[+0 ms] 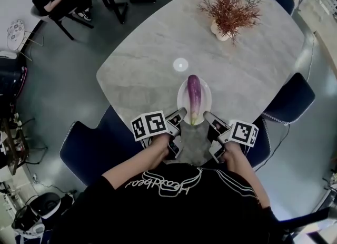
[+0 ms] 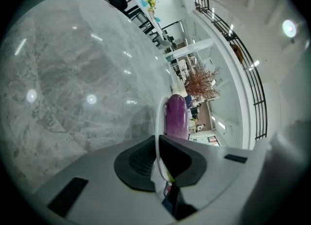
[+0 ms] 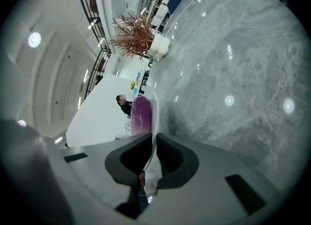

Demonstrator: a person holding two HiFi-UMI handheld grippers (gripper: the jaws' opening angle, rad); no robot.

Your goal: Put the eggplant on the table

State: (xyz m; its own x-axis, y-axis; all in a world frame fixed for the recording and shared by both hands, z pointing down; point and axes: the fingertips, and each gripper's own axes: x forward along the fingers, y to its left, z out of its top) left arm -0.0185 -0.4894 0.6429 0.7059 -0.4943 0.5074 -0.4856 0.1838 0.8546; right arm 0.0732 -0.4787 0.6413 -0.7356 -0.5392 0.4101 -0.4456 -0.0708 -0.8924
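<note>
Resting on an oval white plate was an eggplant, glossy purple, elongated (stem end greenish); left tongs and right tongs each clamped its thin rim over the marbled worktop.

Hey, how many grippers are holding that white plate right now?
2. The left gripper holds the plate at its near-left rim; the right gripper at its near-right rim. None seems hidden.
</note>
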